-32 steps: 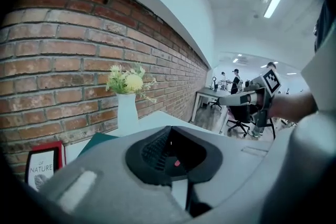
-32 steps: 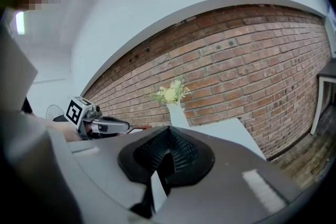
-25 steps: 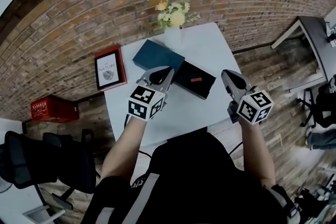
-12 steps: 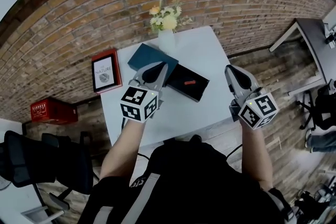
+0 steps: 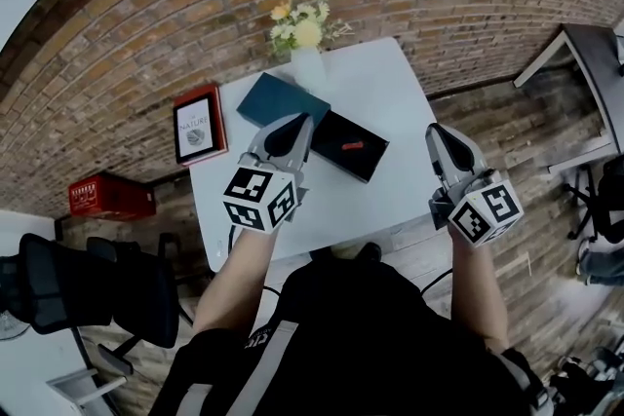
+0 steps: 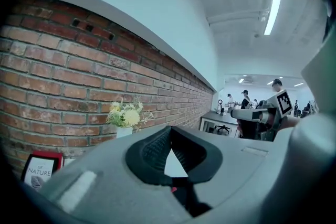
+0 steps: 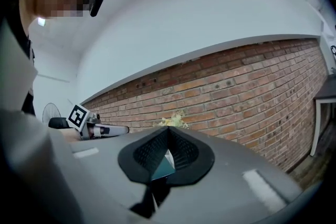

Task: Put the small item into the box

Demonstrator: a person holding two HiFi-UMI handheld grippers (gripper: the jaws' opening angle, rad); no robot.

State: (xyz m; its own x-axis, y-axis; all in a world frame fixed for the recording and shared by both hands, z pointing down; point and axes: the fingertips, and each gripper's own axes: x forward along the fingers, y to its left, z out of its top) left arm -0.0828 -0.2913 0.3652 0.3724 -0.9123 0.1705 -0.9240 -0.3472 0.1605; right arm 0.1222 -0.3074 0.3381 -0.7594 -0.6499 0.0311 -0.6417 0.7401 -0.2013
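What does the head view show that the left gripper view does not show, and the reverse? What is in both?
Only the head view: the teal flat box on the table, the red crate on the floor and the black chair. Only the left gripper view: a ceiling light and people standing far behind. Both: the brick wall, the flowers, the framed picture and the right gripper.

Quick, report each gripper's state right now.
Left gripper: shut, holding nothing.
Right gripper: shut, holding nothing.
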